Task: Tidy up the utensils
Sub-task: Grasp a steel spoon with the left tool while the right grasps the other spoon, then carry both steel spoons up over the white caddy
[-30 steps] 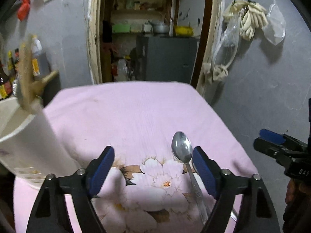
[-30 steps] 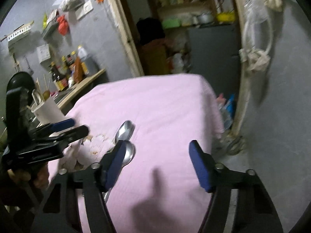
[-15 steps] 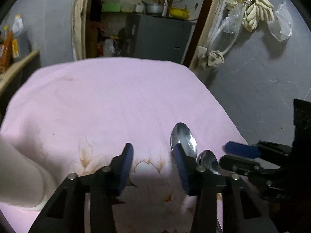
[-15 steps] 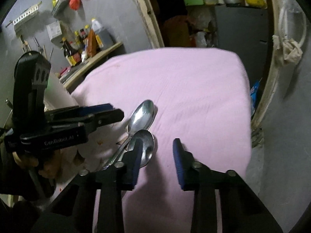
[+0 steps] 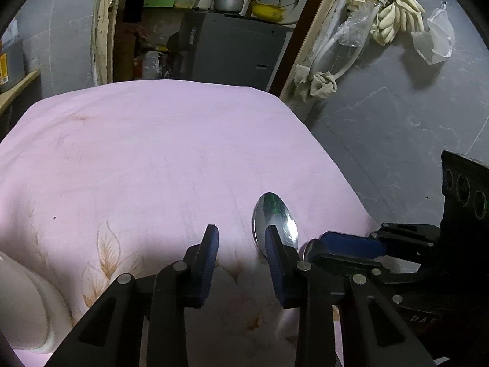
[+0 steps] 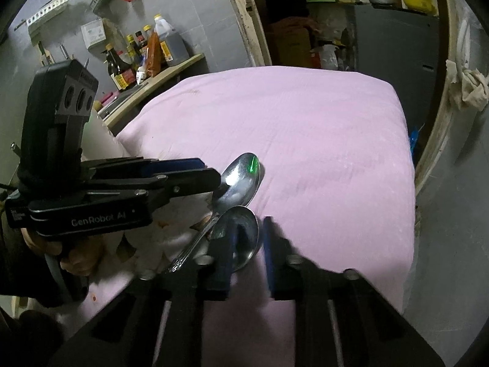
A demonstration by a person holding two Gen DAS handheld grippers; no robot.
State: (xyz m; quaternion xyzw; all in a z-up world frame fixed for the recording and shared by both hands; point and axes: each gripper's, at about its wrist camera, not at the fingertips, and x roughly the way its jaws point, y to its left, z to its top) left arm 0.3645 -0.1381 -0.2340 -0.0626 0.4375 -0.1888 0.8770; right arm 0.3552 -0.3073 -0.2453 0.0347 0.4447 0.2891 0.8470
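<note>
Ahead of me the pink cloth [image 5: 159, 153] on the tabletop lies bare to its far edge, so there is free passage forward. My two hand-held grippers crowd each other over the two spoons [image 6: 241, 180]. A white container [image 5: 27, 302] blocks my near left; the grey wall [image 5: 397, 128] bounds the right.

You see a dim room with soft light on the pink cloth [image 5: 159, 153] ahead of your tongs, green glints on the far spoon [image 6: 244, 177], motion blur on the right gripper [image 6: 247, 244], and dark, bent fisheye edges.
</note>
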